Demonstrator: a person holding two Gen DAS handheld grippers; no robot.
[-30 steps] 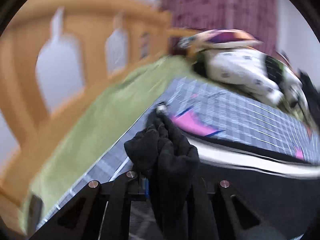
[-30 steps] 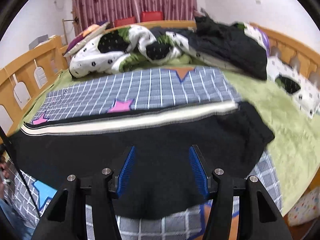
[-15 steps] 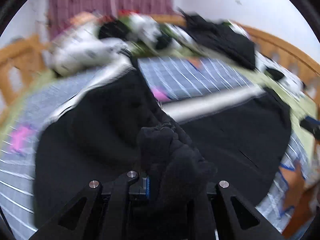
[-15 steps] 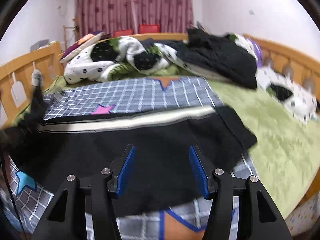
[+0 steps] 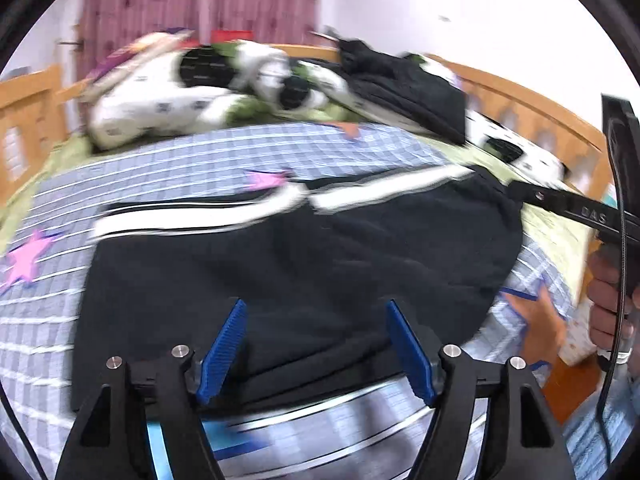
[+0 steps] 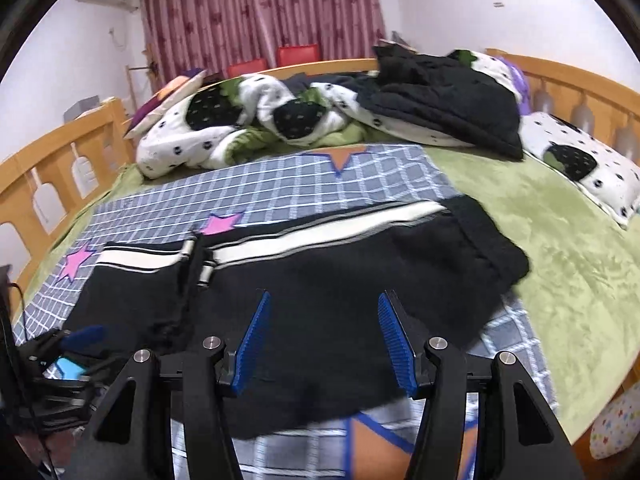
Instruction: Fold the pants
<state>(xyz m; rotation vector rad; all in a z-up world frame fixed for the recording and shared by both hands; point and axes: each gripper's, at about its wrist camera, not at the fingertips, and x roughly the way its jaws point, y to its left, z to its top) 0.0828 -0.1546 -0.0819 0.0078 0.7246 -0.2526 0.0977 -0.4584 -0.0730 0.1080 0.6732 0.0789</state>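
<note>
Black pants (image 5: 304, 264) with a white side stripe (image 6: 320, 232) lie folded across the checked sheet, the leg end doubled over at the left (image 6: 192, 264). My left gripper (image 5: 316, 308) hovers just above the near edge of the pants. Its jaws are opening and no cloth is between the blue pads (image 5: 224, 340). My right gripper (image 6: 323, 300) stands open over the middle of the pants, holding nothing. In the left wrist view the right gripper's black body (image 5: 576, 210) reaches in from the right, with a hand (image 5: 608, 300) on its handle.
A crumpled white duvet with black patches (image 6: 256, 120) and a pile of black clothes (image 6: 448, 104) fill the head of the bed. Wooden rails (image 6: 52, 176) run along both sides. A green blanket (image 6: 560, 240) covers the right part. The checked sheet (image 6: 280, 184) has pink stars.
My left gripper, shut on the bunched pant leg, swept from the left rail across to the right over the pants, then let it go and opened. The right gripper stayed open.
</note>
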